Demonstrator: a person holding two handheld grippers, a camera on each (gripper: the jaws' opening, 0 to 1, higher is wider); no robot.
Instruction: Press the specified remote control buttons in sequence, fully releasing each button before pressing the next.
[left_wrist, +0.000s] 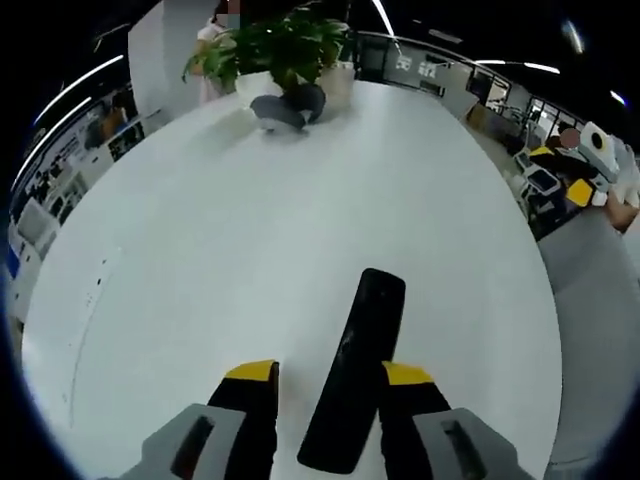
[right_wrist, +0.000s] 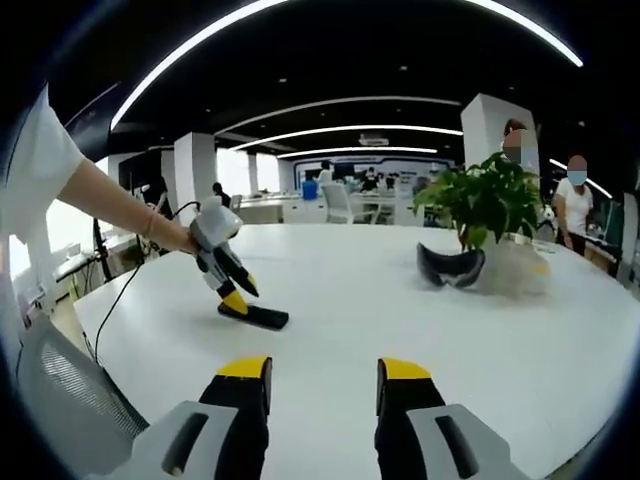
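Note:
A black remote control (left_wrist: 358, 370) lies flat on the white table (left_wrist: 200, 260), long axis pointing away from me. It sits between the jaws of my left gripper (left_wrist: 330, 375), close against the right-hand jaw, and the jaws stand wide apart. In the right gripper view the same remote (right_wrist: 258, 317) lies left of centre, with the left gripper (right_wrist: 234, 296) angled down onto its near end, held by a person's hand. My right gripper (right_wrist: 323, 370) hovers low over the table's near side, open with nothing between its yellow-tipped fingers.
A potted plant (right_wrist: 485, 200) and a dark visor-like headset (right_wrist: 450, 266) stand toward the table's far side; the plant (left_wrist: 285, 45) also tops the left gripper view. A grey chair (left_wrist: 600, 330) sits beyond the table edge. People stand at the right (right_wrist: 575, 200).

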